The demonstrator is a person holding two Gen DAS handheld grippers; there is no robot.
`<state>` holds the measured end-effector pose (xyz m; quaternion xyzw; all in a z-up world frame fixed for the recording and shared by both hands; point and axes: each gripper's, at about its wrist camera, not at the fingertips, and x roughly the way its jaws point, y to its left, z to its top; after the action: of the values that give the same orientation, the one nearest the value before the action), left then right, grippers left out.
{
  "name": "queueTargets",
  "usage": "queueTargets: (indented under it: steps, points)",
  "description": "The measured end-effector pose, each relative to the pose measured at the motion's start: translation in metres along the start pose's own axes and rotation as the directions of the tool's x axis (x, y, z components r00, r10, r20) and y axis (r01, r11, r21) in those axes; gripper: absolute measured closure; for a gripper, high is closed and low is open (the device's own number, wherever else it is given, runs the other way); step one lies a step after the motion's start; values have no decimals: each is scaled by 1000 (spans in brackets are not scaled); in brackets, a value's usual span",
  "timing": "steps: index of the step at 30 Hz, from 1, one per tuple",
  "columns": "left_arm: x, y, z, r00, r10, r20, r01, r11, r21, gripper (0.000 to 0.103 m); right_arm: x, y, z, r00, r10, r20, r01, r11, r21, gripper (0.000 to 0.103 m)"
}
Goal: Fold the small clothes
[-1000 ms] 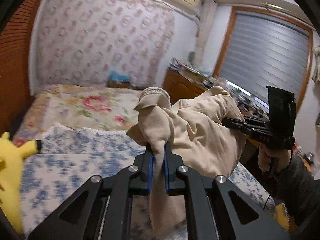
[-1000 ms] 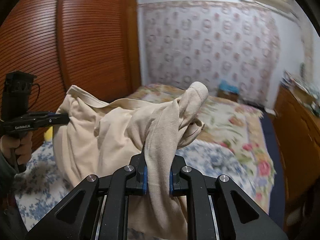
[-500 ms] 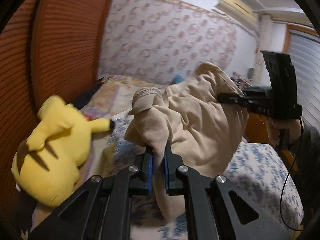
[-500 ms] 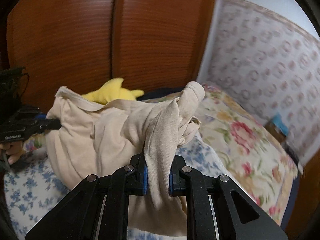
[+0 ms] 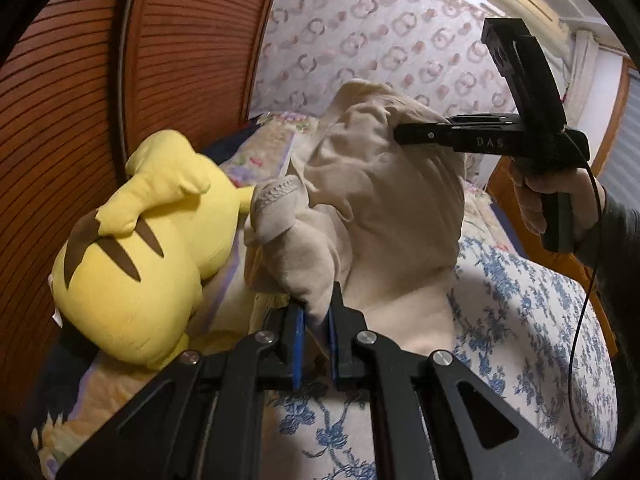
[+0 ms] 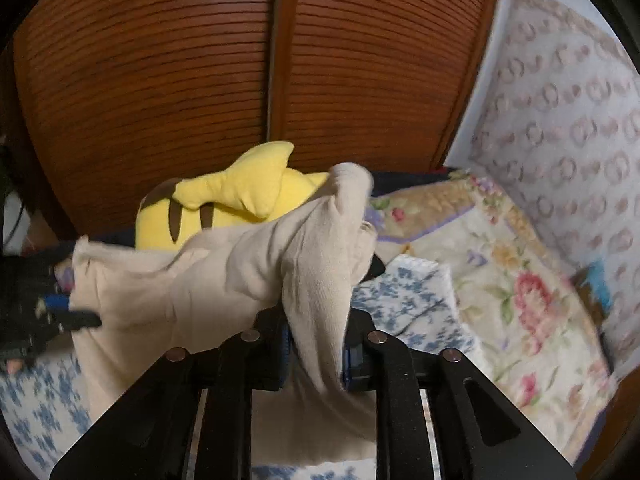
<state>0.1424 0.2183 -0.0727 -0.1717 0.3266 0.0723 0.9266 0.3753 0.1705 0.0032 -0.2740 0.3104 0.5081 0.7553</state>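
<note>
Beige garment hangs mid-frame over the blue-flowered bedspread, beside the yellow plush toy at left. Left gripper pinches a bunched corner; right gripper is loosening around its fold. Better lower both corners level, clear of the toy, before letting go

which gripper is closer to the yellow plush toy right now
Left. The left gripper, shut on the beige garment, is right beside the plush. The right gripper, its jaws opening around the garment's far end, is beyond it.
</note>
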Motion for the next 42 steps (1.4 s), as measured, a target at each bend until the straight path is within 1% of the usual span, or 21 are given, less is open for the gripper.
queueTargets:
  steps: [1,2,3,5,8,10,12,15,21,22,23,25,27,29,30,31,33,36,38,39,42]
  points:
    - [-2,0,0,1000,0,-1,0,1000,0,94,3,-3,-2,1000,-2,0,2,999,37,68]
    - [-3,1,0,1000,-1,1,1,1000,4,91,3,-3,-2,1000,-4,1,4,998,61,56]
    - [-5,1,2,1000,0,3,0,1000,9,88,4,-4,-3,1000,-8,2,7,997,80,54]
    - [-12,-1,4,1000,3,17,-3,1000,26,82,2,-5,-10,1000,-31,0,31,994,101,53]
    - [-23,-3,6,999,2,41,-3,999,45,64,-9,-5,-21,997,-75,6,73,987,144,53]
    - [-29,-8,8,998,5,58,-9,998,69,59,-23,-4,-32,995,-96,33,88,978,189,53]
    - [-37,-15,11,997,11,79,-19,995,102,49,-38,-3,-44,991,-125,51,111,968,225,53]
    - [-47,-30,14,994,20,107,-37,987,154,48,-65,4,-65,982,-168,81,139,948,286,53]
    - [-62,-61,15,990,-33,139,3,978,209,48,-125,23,-112,957,-269,107,209,898,388,53]
    - [-65,-69,14,989,-45,142,13,976,219,48,-136,28,-121,951,-292,107,227,888,400,51]
    - [-66,-74,13,989,-51,142,18,974,224,48,-145,32,-128,945,-308,106,240,878,414,46]
    - [-70,-87,10,989,-59,139,25,971,238,48,-163,40,-143,939,-326,108,249,863,439,39]
    - [-74,-97,7,987,-77,138,41,968,249,48,-179,48,-157,933,-343,110,257,849,462,34]
    - [-78,-108,4,985,-101,141,62,965,255,47,-199,60,-172,915,-389,104,295,824,484,29]
    - [-81,-115,1,984,-112,139,73,963,261,47,-204,62,-176,909,-403,104,304,814,495,28]
    - [-83,-119,0,983,-117,139,76,961,267,47,-216,68,-183,897,-428,108,318,796,515,27]
    - [-87,-133,-5,982,-125,140,80,954,290,47,-229,75,-193,885,-454,104,336,778,531,27]
    - [-94,-150,-11,980,-140,143,89,945,316,47,-252,88,-207,854,-511,98,381,743,550,27]
    - [-99,-160,-13,979,-145,143,93,942,324,47,-269,96,-217,837,-537,102,390,718,576,27]
    - [-101,-165,-14,979,-148,144,94,940,327,47,-274,98,-220,833,-544,103,392,712,583,27]
    - [-111,-179,-17,975,-155,158,93,935,343,47,-295,109,-231,809,-576,115,401,684,609,27]
